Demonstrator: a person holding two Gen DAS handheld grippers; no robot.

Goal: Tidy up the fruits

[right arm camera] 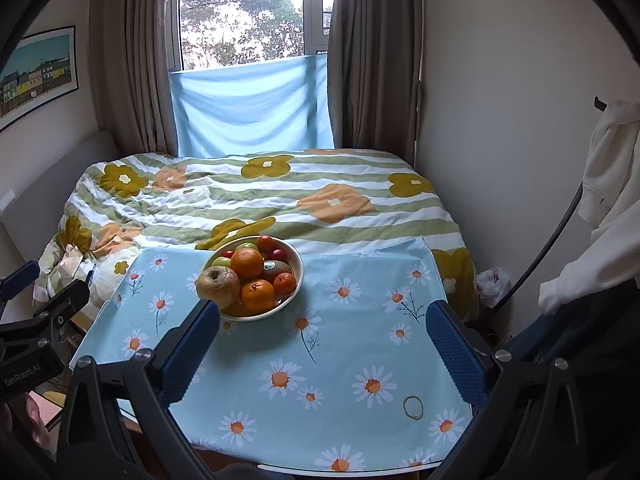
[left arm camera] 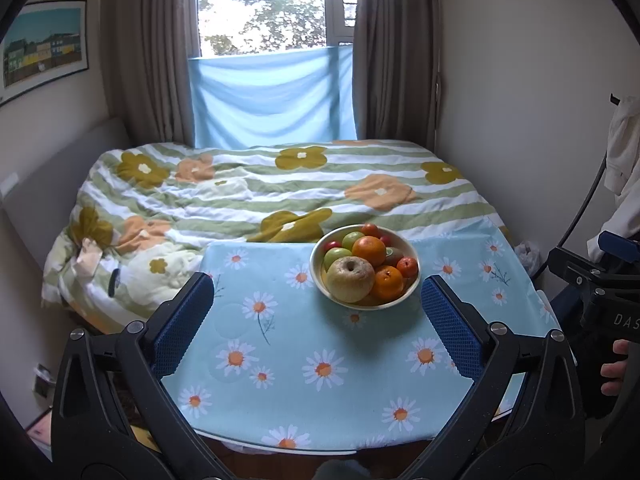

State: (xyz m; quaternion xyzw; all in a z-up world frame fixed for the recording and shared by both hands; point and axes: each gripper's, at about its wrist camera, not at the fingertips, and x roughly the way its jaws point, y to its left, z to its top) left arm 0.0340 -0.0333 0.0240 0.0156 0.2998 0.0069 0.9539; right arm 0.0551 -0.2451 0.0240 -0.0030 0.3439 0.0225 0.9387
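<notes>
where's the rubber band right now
The rubber band shows only in the right wrist view, lying flat on the daisy tablecloth near the table's front right corner, well apart from the fruit bowl.

- Your left gripper (left arm camera: 316,320): black frame, blue textured pads (left arm camera: 182,322), jaws spread wide, nothing between them.
- Table under a light-blue daisy-print cloth (left arm camera: 280,360), directly ahead of you.
- Cream round ceramic bowl (left arm camera: 414,256) on the cloth's far side, right of centre, heaped with fruit.
- Large yellow-brown pear-like fruit (left arm camera: 351,279) at the bowl's front, stem dimple facing you.
- Two big oranges (left arm camera: 369,251), one near the centre, one front right.
- Green apples (left arm camera: 335,256) at the left and back; small red fruits around them.
- Bed with a green-striped flowered quilt (left arm camera: 260,192) beyond the table.
- Your other gripper (left arm camera: 600,300), black, at the right edge, fingers (left arm camera: 614,368) on its handle.
</notes>
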